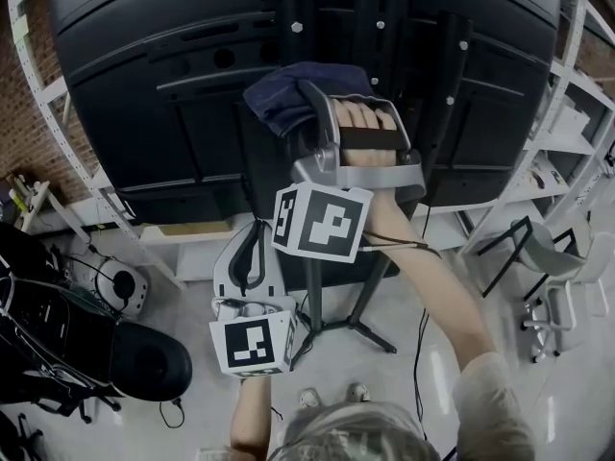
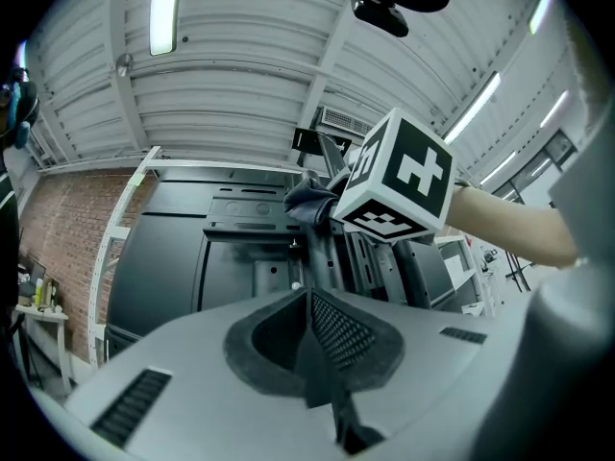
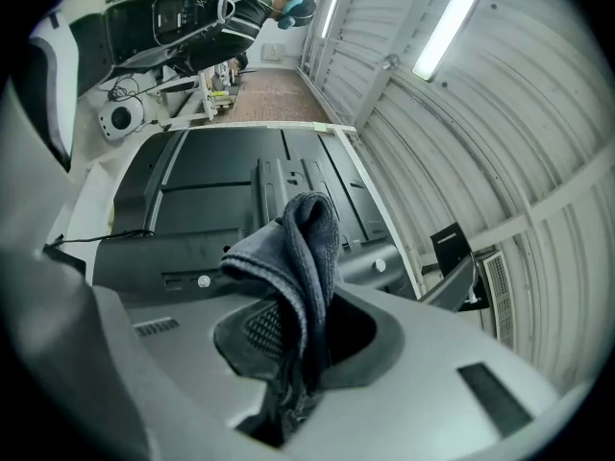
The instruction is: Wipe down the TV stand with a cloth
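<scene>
In the head view, my right gripper [image 1: 312, 113] is raised to the black back of the TV [image 1: 154, 84]. The dark blue cloth [image 1: 288, 94] is bunched at its front end, beside the upright rails of the stand [image 1: 370, 27]. I cannot tell whether the cloth touches them. My right hand [image 1: 370, 128] wraps the handle. My left gripper [image 1: 250, 243] hangs lower, apart from the TV, above the stand's spread legs. The floor [image 1: 432, 353] is pale and glossy, with a cable running across it. There is a brick wall [image 1: 29, 133] at left, white shelving [image 1: 577, 94] on both sides and a black chair [image 1: 144, 358] at lower left.

In the left gripper view, my jaws are clenched together with nothing between them. Beyond them stand the TV's back, the cloth [image 2: 307, 198] and my right gripper's marker cube [image 2: 399, 176]. Above is a ribbed white ceiling [image 2: 250, 65] with a strip light [image 2: 165, 8].

In the right gripper view, my jaws are grasping the cloth [image 3: 293, 277]. It stands up folded between them, in front of the TV's back panel [image 3: 221, 176].
</scene>
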`<state>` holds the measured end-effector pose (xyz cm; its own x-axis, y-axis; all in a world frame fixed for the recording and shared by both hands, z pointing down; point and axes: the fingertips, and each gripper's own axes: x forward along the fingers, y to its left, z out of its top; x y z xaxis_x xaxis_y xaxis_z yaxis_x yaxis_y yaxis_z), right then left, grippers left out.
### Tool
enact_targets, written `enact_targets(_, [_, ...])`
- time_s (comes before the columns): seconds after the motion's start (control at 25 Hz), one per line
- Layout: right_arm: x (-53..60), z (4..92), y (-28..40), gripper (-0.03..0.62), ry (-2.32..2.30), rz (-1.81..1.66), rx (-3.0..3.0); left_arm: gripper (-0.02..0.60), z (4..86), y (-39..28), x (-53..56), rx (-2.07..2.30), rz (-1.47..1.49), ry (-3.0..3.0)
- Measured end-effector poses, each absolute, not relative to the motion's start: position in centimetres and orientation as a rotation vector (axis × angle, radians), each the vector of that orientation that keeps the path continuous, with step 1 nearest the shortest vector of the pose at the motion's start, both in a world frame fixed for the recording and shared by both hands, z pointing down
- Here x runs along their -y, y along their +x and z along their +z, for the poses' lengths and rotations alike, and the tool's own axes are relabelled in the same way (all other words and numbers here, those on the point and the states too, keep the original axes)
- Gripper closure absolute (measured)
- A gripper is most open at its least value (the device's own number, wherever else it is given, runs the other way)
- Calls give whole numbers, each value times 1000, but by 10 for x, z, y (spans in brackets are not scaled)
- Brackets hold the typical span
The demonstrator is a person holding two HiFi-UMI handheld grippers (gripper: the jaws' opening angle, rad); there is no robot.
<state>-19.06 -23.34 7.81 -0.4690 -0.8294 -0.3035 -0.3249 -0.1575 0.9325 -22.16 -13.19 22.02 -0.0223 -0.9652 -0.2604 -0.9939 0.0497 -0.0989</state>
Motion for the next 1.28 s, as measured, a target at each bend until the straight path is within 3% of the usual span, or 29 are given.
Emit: enact_targets(1.28, [232, 153, -191, 537, 1213, -1593, 1734, 566, 248, -231, 135, -2137, 118, -2026])
